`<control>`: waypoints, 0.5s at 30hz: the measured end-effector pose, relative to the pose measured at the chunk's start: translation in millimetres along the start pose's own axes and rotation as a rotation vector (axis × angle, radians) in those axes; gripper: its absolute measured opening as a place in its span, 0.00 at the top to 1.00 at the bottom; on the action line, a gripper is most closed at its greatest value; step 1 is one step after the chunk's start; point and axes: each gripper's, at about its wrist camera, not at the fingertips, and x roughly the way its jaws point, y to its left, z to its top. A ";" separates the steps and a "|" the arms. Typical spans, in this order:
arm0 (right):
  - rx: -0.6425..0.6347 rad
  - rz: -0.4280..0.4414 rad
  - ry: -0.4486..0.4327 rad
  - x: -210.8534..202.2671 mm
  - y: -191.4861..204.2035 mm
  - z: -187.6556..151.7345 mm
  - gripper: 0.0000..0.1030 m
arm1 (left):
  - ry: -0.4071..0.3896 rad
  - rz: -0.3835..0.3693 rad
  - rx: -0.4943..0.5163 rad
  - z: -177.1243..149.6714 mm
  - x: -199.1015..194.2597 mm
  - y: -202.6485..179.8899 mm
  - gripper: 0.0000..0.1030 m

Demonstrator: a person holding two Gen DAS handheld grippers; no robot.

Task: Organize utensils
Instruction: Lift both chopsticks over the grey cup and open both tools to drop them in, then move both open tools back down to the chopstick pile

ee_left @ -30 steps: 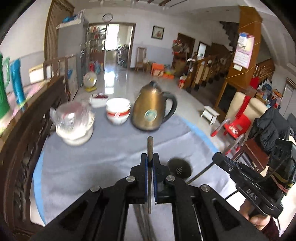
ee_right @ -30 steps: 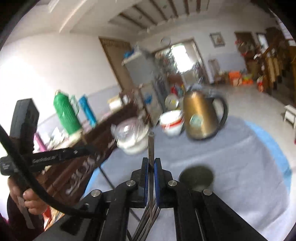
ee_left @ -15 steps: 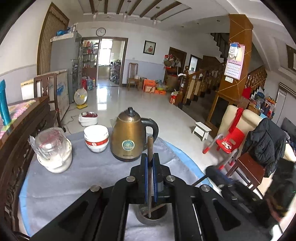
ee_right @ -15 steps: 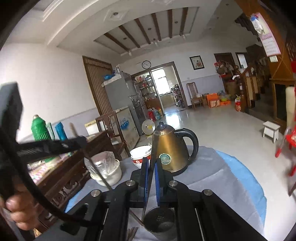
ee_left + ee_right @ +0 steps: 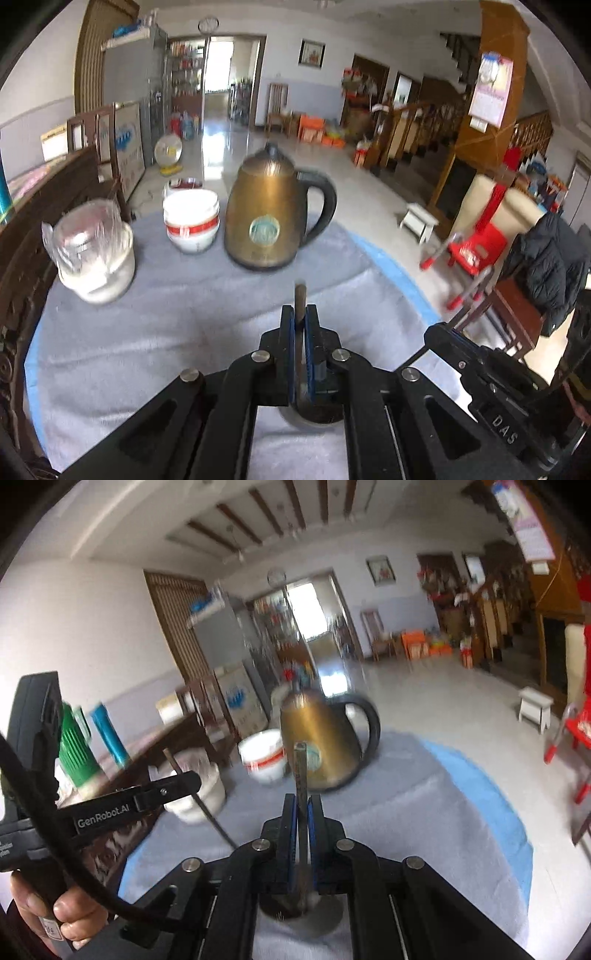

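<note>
My left gripper point(image 5: 300, 314) is shut on a dark chopstick point(image 5: 299, 295) that stands upright between its jaws, its lower end in a round metal utensil holder point(image 5: 314, 415) on the grey tablecloth. My right gripper point(image 5: 303, 805) is shut on another dark chopstick point(image 5: 300, 764), held upright over the same holder point(image 5: 301, 915). The left gripper point(image 5: 177, 781) with its chopstick also shows at the left of the right wrist view. The right gripper's body point(image 5: 480, 373) shows at the lower right of the left wrist view.
On the grey cloth stand a brass kettle point(image 5: 269, 210), stacked white bowls with a red band point(image 5: 191, 221) and a plastic-covered white pot point(image 5: 94, 251). A dark wooden bench point(image 5: 29, 221) runs along the left. Red chairs point(image 5: 476, 243) stand right of the table.
Both views have tilted and shifted since half a second ago, and both are motion-blurred. Both chopsticks stay gripped and now stand over or in the holder, which sat apart on the cloth one second ago.
</note>
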 end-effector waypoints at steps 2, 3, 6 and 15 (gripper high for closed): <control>0.033 0.009 0.060 9.2 -7.2 -5.3 0.90 | 0.028 -0.003 0.002 -8.1 2.2 4.4 0.95; 0.058 0.024 0.089 12.1 -12.0 -8.6 0.90 | 0.033 0.001 0.005 -12.9 0.8 7.5 0.92; 0.133 0.057 0.105 10.1 -26.7 -18.4 0.89 | 0.035 0.008 0.009 -24.6 -11.0 19.3 0.54; 0.249 0.175 -0.017 -30.5 -42.2 -45.0 0.36 | 0.047 0.107 -0.055 -82.0 -45.5 89.0 0.46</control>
